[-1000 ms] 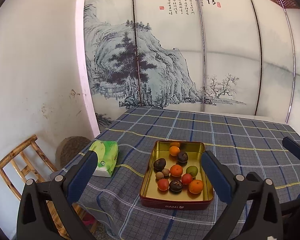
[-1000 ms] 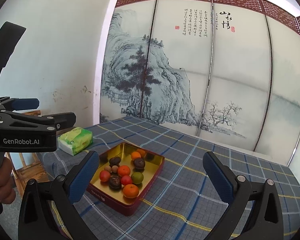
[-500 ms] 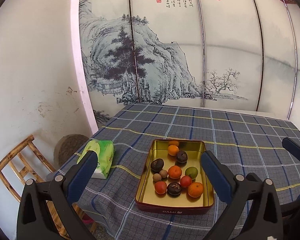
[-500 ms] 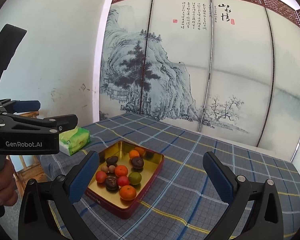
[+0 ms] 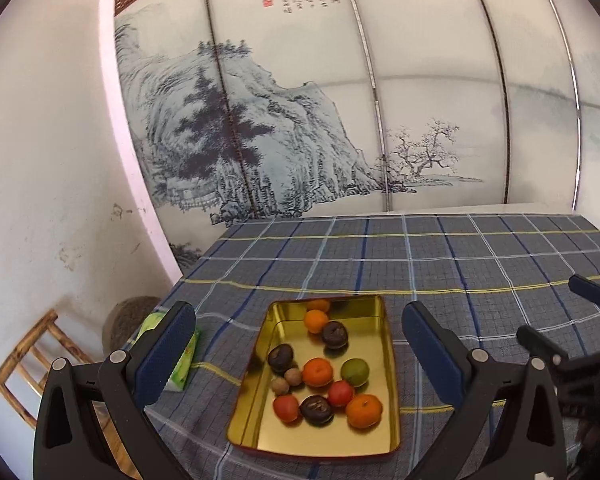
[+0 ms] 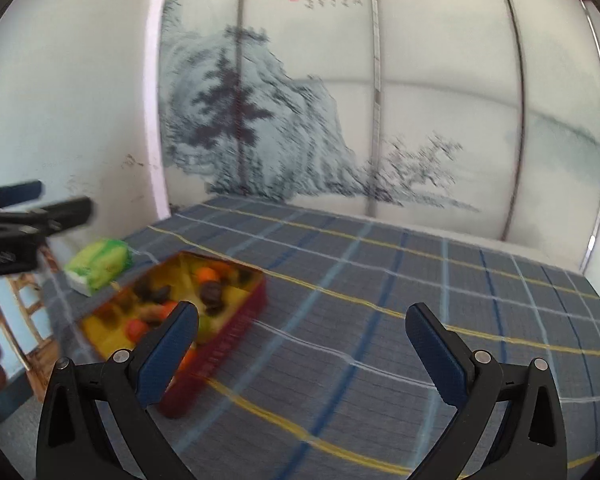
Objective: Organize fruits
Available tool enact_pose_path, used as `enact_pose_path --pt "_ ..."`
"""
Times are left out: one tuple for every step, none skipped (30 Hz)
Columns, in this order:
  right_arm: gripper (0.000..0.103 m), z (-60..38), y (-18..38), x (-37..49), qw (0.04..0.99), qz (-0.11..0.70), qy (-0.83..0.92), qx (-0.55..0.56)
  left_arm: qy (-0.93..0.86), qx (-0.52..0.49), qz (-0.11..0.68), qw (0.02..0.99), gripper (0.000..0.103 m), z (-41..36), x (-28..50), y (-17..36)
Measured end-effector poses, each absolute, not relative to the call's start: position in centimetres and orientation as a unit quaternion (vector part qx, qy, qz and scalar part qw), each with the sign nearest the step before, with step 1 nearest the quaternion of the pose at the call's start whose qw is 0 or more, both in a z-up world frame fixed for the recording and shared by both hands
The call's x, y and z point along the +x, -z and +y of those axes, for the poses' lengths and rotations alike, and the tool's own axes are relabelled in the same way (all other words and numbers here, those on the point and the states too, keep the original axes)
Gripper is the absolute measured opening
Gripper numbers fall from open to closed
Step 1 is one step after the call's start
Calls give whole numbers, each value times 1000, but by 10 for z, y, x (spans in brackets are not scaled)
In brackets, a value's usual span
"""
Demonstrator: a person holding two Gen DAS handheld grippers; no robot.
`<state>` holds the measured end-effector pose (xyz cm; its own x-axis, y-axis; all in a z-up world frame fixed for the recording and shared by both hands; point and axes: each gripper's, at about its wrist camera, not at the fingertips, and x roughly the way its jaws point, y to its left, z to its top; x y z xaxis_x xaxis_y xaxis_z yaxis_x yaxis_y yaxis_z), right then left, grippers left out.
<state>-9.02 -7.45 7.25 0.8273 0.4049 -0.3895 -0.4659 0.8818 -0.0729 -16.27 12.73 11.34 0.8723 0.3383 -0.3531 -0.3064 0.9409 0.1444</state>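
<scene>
Gold tin [image 5: 388, 360] of mixed fruits [image 5: 318, 372] on checked tablecloth [image 5: 440, 264], lying ahead of and between the spread fingers of the empty left gripper [image 5: 298, 344], and ahead-left of the right gripper [image 6: 302, 340], likewise wide apart and empty; green tissue pack [image 6: 98, 262] beyond the tin's left side.

A lived-in room of a home: ahead of the grippers a table under a blue plaid tablecloth [image 5: 440, 256] stands against a folding screen [image 5: 320, 120] painted with an ink mountain landscape and calligraphy. To their left are a scuffed plaster wall [image 5: 52, 168] and a bamboo chair [image 5: 28, 364].
</scene>
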Motion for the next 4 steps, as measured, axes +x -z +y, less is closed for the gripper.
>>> enact_pose_path --pt "103 -85 -68 -78 951 196 -220 -90 -162 44 191 967 103 122 -158 -114" --pt "103 -100 -61 -59 949 216 -205 -103 -157 45 194 967 103 116 -153 -114" --pt "103 -111 -56 -46 947 233 -193 -112 -151 45 200 967 103 112 -148 -115" --pt "103 -124 -50 -31 943 252 -184 -120 -144 45 207 967 103 106 -142 -115"
